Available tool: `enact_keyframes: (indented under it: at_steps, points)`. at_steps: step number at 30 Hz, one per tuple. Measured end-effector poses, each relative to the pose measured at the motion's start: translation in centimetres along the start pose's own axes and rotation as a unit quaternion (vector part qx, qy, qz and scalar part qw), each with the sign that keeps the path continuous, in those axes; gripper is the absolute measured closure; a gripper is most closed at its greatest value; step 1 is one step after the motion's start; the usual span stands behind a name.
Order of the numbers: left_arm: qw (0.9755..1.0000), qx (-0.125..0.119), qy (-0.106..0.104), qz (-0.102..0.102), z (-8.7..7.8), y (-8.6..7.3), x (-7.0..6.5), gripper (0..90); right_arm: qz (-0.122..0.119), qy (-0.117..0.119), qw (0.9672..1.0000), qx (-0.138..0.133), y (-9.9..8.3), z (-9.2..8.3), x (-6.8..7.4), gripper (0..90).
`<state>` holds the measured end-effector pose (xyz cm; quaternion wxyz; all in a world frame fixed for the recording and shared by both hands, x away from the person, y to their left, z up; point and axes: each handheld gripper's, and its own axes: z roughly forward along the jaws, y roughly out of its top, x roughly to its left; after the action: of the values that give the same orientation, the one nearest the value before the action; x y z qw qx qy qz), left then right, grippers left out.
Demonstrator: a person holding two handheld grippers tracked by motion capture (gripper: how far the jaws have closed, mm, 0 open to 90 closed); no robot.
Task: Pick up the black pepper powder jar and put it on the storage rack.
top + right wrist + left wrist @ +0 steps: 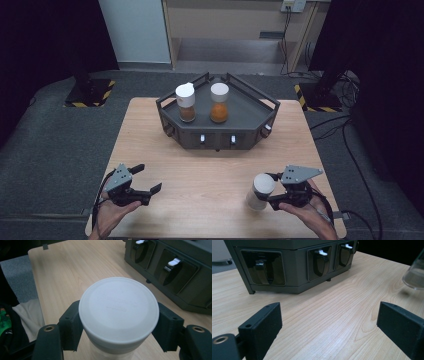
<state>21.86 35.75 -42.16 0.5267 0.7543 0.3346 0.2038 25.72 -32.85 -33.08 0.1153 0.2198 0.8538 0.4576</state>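
The right gripper (117, 322) pinches a clear jar (260, 191) with a smooth white round lid, seemingly lifted off the pale wood-grain table (200, 170). The left gripper (145, 179) rests spread. A dark angular rack (217, 117) holds two spice jars; grey carpet surrounds.

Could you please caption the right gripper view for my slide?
Right tool shut on a white-lidded jar, beside the dark rack.
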Motion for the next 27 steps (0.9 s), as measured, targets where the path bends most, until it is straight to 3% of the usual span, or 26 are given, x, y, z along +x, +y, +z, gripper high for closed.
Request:
enact_keyframes:
  at_steps: [10, 20, 27]
  points:
    - [1.0, 0.001, -0.001, 0.0, 0.0, 0.0, 0.0, 4.8, 0.011, 0.001, 0.9999, -0.001, 2.8, -0.4, -1.7, 34.1]
    - [1.0, 0.002, -0.001, -0.001, 0.0, 0.1, 0.0, 4.6, 0.007, -0.017, 0.9998, 0.01, 6.0, -1.0, -2.3, 34.2]
    - [1.0, 0.004, -0.001, -0.001, 0.0, 0.1, 0.0, 4.6, 0.013, -0.021, 0.9997, 0.005, 7.3, -1.0, -3.1, 34.2]
